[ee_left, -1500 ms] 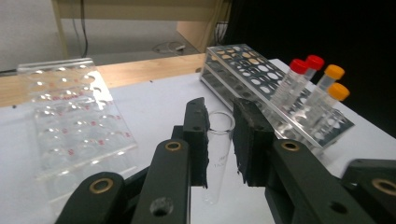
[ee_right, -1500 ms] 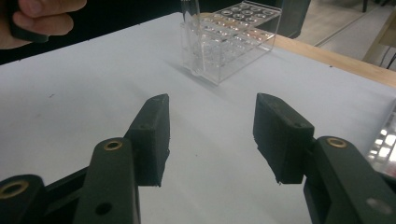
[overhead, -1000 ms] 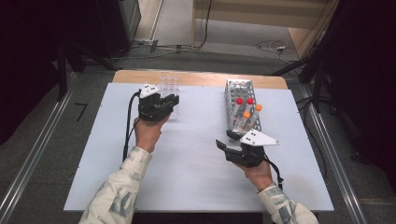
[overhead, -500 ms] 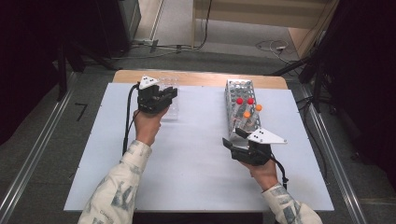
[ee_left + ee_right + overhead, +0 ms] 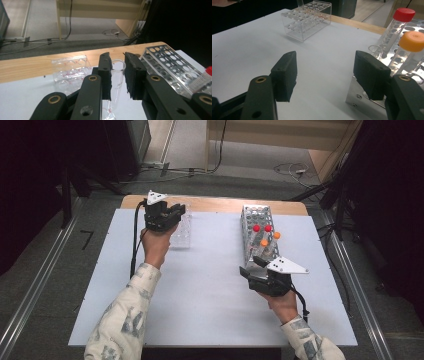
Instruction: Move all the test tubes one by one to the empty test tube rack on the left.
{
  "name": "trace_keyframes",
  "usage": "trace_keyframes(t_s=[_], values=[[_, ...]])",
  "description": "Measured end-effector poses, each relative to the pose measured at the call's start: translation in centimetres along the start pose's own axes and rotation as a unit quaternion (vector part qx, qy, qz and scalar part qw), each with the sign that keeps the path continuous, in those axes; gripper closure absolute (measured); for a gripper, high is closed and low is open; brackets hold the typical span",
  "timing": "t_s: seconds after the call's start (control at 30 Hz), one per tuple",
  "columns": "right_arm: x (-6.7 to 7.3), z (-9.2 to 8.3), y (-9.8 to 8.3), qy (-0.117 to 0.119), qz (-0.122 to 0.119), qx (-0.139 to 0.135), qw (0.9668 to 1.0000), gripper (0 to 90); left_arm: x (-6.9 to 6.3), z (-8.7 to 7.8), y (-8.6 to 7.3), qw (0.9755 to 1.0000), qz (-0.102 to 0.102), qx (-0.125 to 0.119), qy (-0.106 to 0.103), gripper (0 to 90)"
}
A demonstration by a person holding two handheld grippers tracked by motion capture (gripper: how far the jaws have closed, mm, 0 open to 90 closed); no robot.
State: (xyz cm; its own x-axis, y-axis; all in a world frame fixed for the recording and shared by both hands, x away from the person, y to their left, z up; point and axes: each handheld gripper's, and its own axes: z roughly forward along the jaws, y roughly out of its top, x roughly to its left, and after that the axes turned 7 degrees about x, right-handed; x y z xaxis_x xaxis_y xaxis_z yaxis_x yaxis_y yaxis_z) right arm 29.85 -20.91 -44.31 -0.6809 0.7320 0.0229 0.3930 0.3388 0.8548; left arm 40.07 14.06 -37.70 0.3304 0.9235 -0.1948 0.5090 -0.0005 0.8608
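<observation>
The left gripper [image 5: 117, 75] pinches a clear glass tube [image 5: 115, 82] between its narrowed fingers [image 5: 105, 72], above the clear plastic rack [image 5: 181, 227] near the tabletop's [image 5: 200, 285] far edge. The right gripper's [image 5: 329, 75] fingers are spread wide and empty beside the metal rack [image 5: 257, 232]. Since a second ago the left gripper has risen, apparently drawing the tube up.

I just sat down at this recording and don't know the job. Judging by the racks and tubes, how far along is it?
Done: nothing clearly; I can't make out any tube standing in the clear plastic rack. In hand: the left gripper is shut on an uncapped clear glass tube near that rack. Left: red-capped tubes and orange-capped tubes stand in the perforated metal rack; the right gripper is open and empty beside it.
</observation>
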Motion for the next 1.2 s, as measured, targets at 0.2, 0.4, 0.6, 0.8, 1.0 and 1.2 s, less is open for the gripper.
trace_keyframes(t_s=[0.2, 0.4, 0.6, 0.8, 1.0, 1.2], values=[[-0.1, -0.1, 0.0, 0.0, 0.004, -0.002, 1.0, 34.2, 0.3, 0.6, 0.5, 0.9998, 0.003, 0.001, 0.02, 76.3], [-0.2, -0.1, 0.0, -0.001, 0.005, -0.003, 1.0, 34.4, 0.6, 1.5, 0.2, 0.9994, 0.004, 0.013, 0.032, 76.1], [-0.2, -0.1, 0.0, -0.001, 0.004, -0.002, 1.0, 34.4, 0.4, 2.1, -0.3, 0.999, 0.012, 0.019, 0.037, 76.1], [-0.2, -0.1, 0.0, -0.001, 0.003, -0.003, 1.0, 34.5, 0.2, 3.1, -1.7, 0.9976, 0.028, 0.034, 0.054, 76.0], [-0.1, 0.0, 0.0, -0.002, 0.002, -0.001, 1.0, 34.6, 0.1, 3.8, -2.6, 0.9967, 0.038, 0.044, 0.058, 75.8], [-0.1, 0.1, 0.0, -0.001, 0.001, 0.001, 1.0, 34.7, -0.3, 4.1, -2.8, 0.9956, 0.051, 0.045, 0.064, 75.8]])
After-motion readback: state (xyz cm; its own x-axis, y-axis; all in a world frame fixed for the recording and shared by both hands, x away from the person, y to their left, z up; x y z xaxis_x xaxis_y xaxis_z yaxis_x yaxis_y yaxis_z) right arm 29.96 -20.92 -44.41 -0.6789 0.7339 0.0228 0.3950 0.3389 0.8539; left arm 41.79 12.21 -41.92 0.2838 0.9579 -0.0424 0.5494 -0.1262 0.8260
